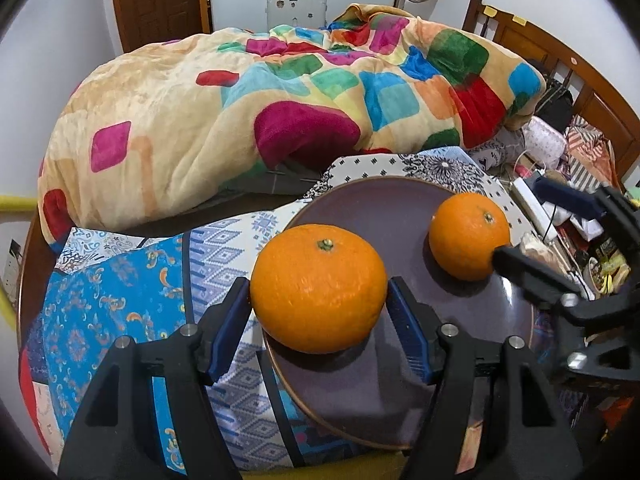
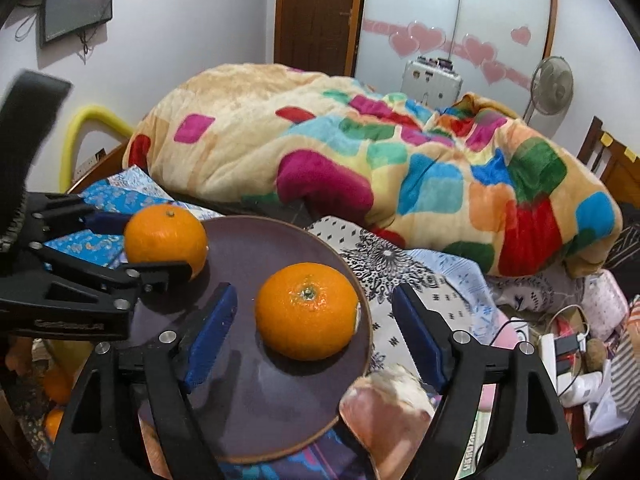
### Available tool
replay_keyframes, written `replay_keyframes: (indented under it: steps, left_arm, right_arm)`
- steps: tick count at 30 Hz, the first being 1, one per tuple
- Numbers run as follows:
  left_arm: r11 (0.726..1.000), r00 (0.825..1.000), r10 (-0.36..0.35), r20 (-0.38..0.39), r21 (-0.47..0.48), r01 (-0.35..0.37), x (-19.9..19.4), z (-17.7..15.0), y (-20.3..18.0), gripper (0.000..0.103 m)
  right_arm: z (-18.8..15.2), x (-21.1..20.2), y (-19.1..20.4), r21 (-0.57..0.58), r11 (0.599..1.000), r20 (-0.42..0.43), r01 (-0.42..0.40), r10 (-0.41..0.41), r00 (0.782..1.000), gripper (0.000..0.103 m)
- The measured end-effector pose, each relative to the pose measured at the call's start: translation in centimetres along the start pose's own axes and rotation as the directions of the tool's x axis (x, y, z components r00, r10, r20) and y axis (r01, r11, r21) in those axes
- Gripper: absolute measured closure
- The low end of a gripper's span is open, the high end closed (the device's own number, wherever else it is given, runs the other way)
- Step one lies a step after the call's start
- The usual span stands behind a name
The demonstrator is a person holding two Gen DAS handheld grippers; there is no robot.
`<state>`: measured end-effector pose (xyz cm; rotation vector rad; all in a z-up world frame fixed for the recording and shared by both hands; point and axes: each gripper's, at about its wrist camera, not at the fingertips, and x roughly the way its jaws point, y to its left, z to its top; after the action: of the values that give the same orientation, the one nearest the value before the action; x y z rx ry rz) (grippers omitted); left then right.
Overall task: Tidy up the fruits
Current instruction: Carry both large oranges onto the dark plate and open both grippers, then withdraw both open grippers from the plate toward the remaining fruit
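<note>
Sitting stem-up on the dark plate (image 1: 400, 208), 2 oranges lie apart. The left tool (image 1: 320, 304) has its pads against the near orange (image 1: 318, 288) at the plate's left rim. The right tool (image 2: 312, 328) stands spread around the other orange (image 2: 307, 316) near the right rim, not touching it.

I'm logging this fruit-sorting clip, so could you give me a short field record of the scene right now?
plate: round dark purple plate on patterned cloths
fruit count: two oranges on the plate
left orange: between left claw pads, at the plate's edge
right orange: sitting free between right claw pads, gaps either side
background: colourful patchwork plush blanket
</note>
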<state>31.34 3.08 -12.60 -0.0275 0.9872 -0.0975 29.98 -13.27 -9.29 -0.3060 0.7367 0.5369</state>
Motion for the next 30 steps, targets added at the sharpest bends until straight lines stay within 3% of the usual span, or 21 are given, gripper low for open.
replay_keyframes:
  steps: [3, 5, 10, 16, 24, 30]
  left_arm:
    - [1.0, 0.999, -0.002, 0.039, 0.015, 0.001, -0.9, -0.2, -0.4, 0.032]
    - [1.0, 0.997, 0.004, 0.078, 0.022, -0.006, -2.1, -0.1, -0.8, 0.018]
    - [0.999, 0.989, 0.026, 0.145, 0.027, -0.03, -5.3, -0.7, -1.2, 0.018]
    - [0.998, 0.985, 0.056, 0.165, 0.031, -0.062, -8.7, -3.4, -1.3, 0.017]
    - [0.996, 0.985, 0.074, 0.159, 0.03, -0.08, -11.4, -8.9, -1.1, 0.017]
    - [0.995, 0.988, 0.081, 0.129, 0.044, -0.087, -10.8, -12.1, -1.7, 0.015]
  right_arm:
    - [-0.3, -1.4, 0.1, -0.007, 1.0, 0.023, 0.007, -0.006, 1.0, 0.025]
    - [-0.6, -2.2, 0.2, -0.014, 1.0, 0.036, 0.02, -0.019, 0.999, 0.025]
    - [-1.4, -4.1, 0.4, -0.017, 0.999, 0.061, 0.036, -0.035, 0.998, 0.024]
    - [-2.8, -6.9, 0.8, -0.002, 1.0, 0.085, 0.028, -0.028, 0.996, 0.024]
    - [-6.3, -10.0, 1.5, 0.021, 0.999, 0.106, 0.04, -0.042, 0.993, 0.02]
    - [-9.8, -10.9, 2.2, 0.05, 0.998, 0.089, 0.039, -0.043, 0.995, 0.019]
